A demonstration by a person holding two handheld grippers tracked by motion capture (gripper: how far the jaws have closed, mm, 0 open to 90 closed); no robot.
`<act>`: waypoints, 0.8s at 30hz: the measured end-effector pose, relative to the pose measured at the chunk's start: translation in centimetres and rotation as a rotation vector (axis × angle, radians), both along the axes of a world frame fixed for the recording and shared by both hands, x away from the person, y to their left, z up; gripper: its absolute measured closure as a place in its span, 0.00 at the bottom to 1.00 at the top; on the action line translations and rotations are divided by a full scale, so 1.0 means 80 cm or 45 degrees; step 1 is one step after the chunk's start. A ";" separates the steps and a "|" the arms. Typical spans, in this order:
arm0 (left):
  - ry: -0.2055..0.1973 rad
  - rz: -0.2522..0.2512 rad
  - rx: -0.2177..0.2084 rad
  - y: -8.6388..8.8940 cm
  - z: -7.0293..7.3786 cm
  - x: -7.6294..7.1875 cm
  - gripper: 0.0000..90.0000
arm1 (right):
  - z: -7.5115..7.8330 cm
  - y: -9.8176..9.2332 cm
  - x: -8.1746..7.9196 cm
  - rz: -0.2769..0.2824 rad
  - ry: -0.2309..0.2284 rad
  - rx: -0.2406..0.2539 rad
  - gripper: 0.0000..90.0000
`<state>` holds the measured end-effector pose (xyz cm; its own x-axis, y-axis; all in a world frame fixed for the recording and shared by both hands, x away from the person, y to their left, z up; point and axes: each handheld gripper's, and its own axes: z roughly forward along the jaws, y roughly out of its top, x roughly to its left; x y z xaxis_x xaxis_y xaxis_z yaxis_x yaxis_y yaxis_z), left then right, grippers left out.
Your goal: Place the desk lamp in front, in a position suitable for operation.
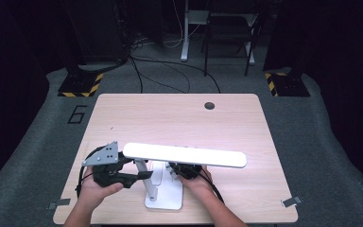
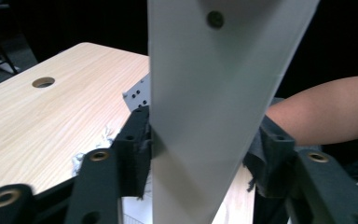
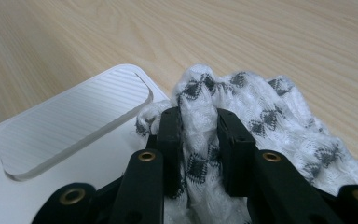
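Grey floor, painted "6", no brands

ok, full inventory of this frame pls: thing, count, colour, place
desk lamp: 1, white, near middle of table, base toward near edge
cloth: 1, white with grey pattern, on lamp base and table
table: 1, light wood, centre
cable hole: 1, dark, far side of table
left gripper: 1, black, shut on lamp's upright arm
right gripper: 1, black, shut on cloth
forearms: 2, from near edge
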<state>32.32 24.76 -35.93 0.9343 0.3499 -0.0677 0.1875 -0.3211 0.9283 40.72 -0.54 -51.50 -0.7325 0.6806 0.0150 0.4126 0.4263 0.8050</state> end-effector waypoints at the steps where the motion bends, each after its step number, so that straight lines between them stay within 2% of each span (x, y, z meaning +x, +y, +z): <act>1: 0.002 0.000 -0.004 0.000 0.000 0.000 0.58 | 0.000 0.000 0.000 -0.001 0.001 0.001 0.80; 3: -0.021 0.014 0.009 -0.001 0.000 -0.001 0.58 | 0.000 0.000 0.000 -0.010 0.006 0.005 0.80; 4: -0.028 0.014 0.020 -0.002 0.000 -0.002 0.59 | 0.001 -0.001 0.001 -0.017 0.038 0.016 0.79; 6: -0.034 0.020 0.017 -0.003 0.000 -0.003 0.59 | 0.002 -0.001 0.001 -0.028 0.046 0.030 0.80; 7: -0.037 0.025 0.019 -0.003 0.000 -0.003 0.59 | 0.006 0.000 0.000 -0.011 0.105 0.088 0.80; 8: -0.033 0.022 0.013 -0.003 -0.001 -0.003 0.59 | 0.008 0.002 -0.002 0.005 0.106 0.114 0.80; 11: -0.038 0.029 0.008 -0.004 -0.002 -0.003 0.59 | 0.016 0.017 -0.016 0.155 0.077 0.161 0.80; 12: -0.039 0.028 0.010 -0.004 -0.002 -0.004 0.59 | 0.017 0.025 -0.021 0.212 0.047 0.162 0.80; 13: -0.039 0.029 0.010 -0.004 -0.002 -0.004 0.59 | 0.019 0.033 -0.028 0.288 0.044 0.132 0.80; 14: -0.039 0.029 0.010 -0.004 -0.002 -0.004 0.59 | 0.019 0.033 -0.028 0.288 0.044 0.132 0.80; 15: -0.038 0.032 0.010 -0.004 -0.002 -0.004 0.59 | 0.016 0.048 -0.037 0.380 0.020 0.054 0.80; 16: -0.038 0.033 0.010 -0.004 -0.002 -0.004 0.59 | 0.011 0.053 -0.039 0.434 0.001 -0.014 0.81; 18: -0.041 0.037 0.008 -0.005 -0.002 -0.005 0.59 | 0.006 0.058 -0.042 0.444 -0.067 -0.036 0.81; 20: -0.035 0.035 0.004 -0.004 -0.002 -0.004 0.59 | 0.007 0.057 -0.036 0.438 -0.045 -0.023 0.81; 22: -0.034 0.032 0.001 -0.004 -0.002 -0.004 0.59 | 0.005 0.056 -0.028 0.406 -0.053 -0.019 0.81; 23: -0.035 0.033 0.003 -0.004 -0.002 -0.005 0.59 | 0.005 0.055 -0.026 0.373 -0.042 -0.005 0.81; 24: -0.035 0.036 0.003 -0.004 -0.002 -0.005 0.59 | 0.004 0.055 -0.020 0.339 -0.060 0.001 0.82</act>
<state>31.95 24.40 -36.12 0.9256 0.3763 -0.0412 0.1708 -0.3180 0.9326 39.12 3.85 -51.15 -0.8856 0.4639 -0.0226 0.2484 0.5142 0.8209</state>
